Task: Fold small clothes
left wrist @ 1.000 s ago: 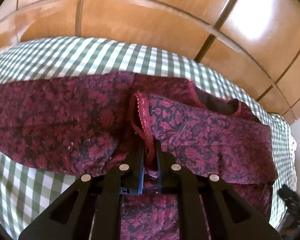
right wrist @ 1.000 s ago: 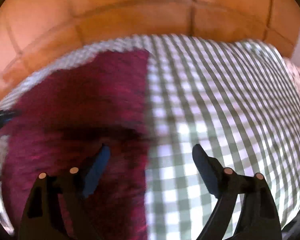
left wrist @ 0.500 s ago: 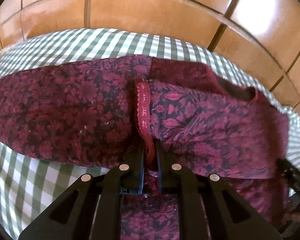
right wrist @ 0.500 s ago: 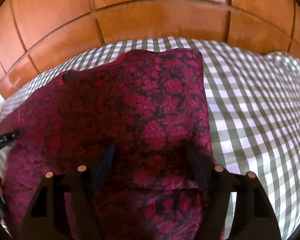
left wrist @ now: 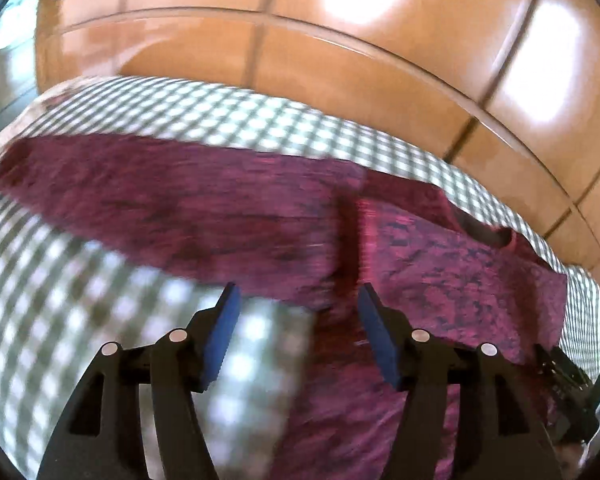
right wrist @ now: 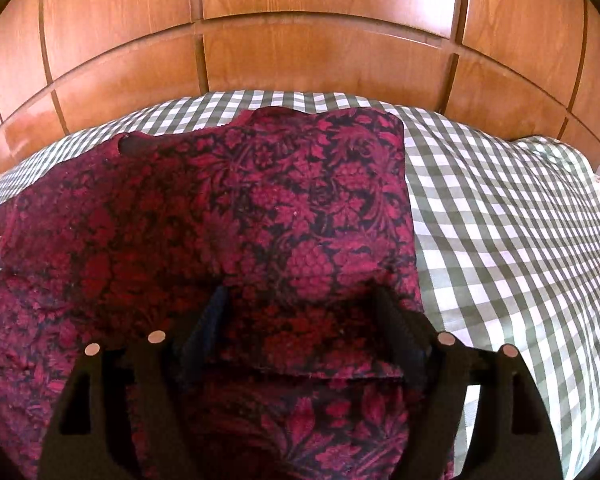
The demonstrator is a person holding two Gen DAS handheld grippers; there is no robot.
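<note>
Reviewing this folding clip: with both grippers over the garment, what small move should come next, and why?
Probably close the right gripper on the dark red floral garment: its opening jaws straddle the folded flap's near edge on the green-and-white checked cloth. The left gripper, jaws opening, holds nothing.

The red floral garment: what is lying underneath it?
The red floral garment lies on a green-and-white checked cloth, which shows past its right and far edges. The garment is folded over itself, so its lower layers and the cloth beneath are covered.

Left-wrist view blurred; garment [left wrist: 260,216] print smeared, bottom edge cut off.
</note>
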